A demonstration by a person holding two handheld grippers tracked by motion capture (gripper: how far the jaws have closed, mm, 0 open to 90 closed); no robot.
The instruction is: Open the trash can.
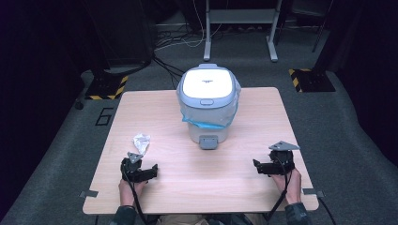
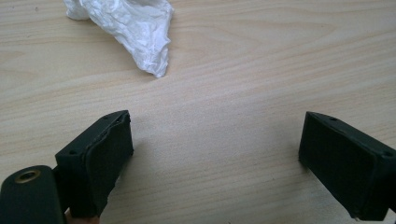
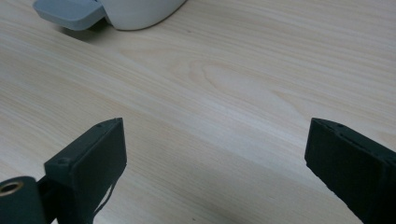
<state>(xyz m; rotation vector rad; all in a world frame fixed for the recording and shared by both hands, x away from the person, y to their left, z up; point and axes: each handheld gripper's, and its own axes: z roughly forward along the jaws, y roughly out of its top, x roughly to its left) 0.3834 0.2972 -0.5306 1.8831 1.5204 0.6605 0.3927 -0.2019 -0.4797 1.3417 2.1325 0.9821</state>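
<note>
Seen from the high view: a pale wooden table (image 1: pixel 197 183) on grey carpet, with a white pedal bin (image 1: pixel 208 104) standing upright at the middle of the far half, lid down, a blue-edged liner bag folded over its rim, grey pedal facing the near edge. Left of the bin and nearer, a crumpled white paper (image 1: pixel 141 142) lying flat on the wood. Just behind the paper, near the front left, the left gripper (image 1: pixel 152 171); well apart at the front right, the right gripper (image 1: pixel 256 165), both pointing inward across the table.

Closer, from the left gripper view: jaws spread wide, nothing between them but bare wood, and the crumpled white paper (image 2: pixel 135 28) lying ahead and to the left, untouched, its creases clear.

From the right gripper view: jaws likewise released and empty over the wood, with the bin's white base (image 3: pixel 140 11) and grey pedal at the top left.
</note>
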